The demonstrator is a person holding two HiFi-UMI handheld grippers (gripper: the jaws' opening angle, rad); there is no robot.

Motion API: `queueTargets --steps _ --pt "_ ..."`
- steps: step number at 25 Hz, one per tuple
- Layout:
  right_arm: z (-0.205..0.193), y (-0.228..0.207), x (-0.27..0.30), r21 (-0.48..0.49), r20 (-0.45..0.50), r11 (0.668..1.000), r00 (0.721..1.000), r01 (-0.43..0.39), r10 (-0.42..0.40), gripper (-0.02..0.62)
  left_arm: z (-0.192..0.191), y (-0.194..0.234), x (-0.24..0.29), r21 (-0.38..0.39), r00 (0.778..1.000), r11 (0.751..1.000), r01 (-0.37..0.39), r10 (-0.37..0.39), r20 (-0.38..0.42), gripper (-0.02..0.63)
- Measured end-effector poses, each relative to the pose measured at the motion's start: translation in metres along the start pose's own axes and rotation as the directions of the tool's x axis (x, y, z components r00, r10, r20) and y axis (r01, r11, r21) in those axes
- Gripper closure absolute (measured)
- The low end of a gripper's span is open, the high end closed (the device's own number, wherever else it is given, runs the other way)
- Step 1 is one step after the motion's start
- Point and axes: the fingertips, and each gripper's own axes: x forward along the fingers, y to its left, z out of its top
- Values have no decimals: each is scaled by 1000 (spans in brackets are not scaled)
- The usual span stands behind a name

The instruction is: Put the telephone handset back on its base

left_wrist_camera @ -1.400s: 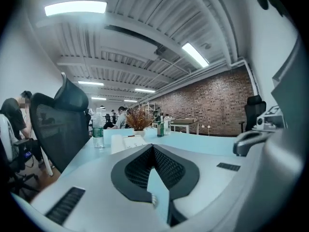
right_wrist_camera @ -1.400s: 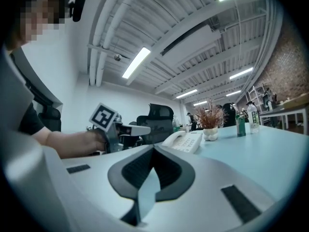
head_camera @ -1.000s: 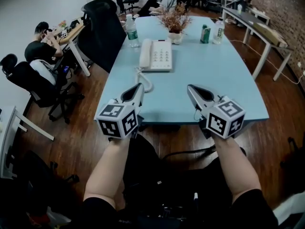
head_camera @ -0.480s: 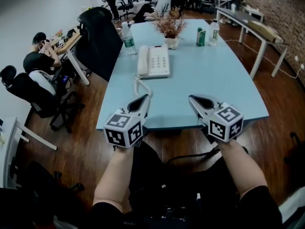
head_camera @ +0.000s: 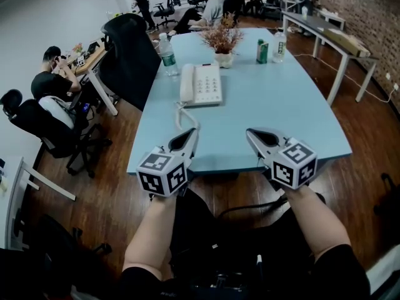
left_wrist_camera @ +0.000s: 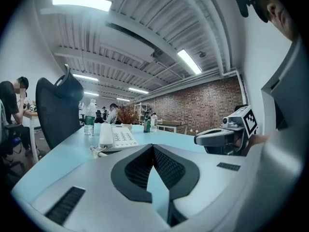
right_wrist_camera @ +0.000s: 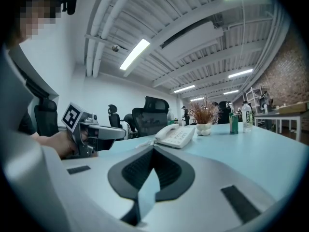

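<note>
Right now the telephone handset (head_camera: pixel 187 84) is lying in its cradle along the left side of the base (head_camera: pixel 208 85). Its long axis is running from near to far up the blue table (head_camera: pixel 281 111), and the keypad is sitting to its right. The coiled cord (head_camera: pixel 187 112) is trailing off the handset's near end toward the near table edge. The telephone is sitting on the left half of the table, with a water bottle (head_camera: pixel 167 47) just beyond it on the left and a potted dried plant (head_camera: pixel 220 42) on its far side. The left gripper (head_camera: pixel 192 130) is hovering over the near edge, jaws pressed fully together with nothing between them, tip pointing toward the cord. The right gripper (head_camera: pixel 249 131) is hovering to its right, jaws likewise closed on nothing, and both are hanging well short of the telephone
</note>
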Motion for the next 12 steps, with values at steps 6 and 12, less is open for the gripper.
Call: queueTargets --steps 6,12 --pt "3 2 -4 -4 0 1000 1000 6 -6 583 3 4 -3 49 999 998 -38 37 7 606" --pt "2 -2 -2 -9 5 1000 1000 6 -6 584 -2 3 3 33 1000 999 -22 22 -2 606"
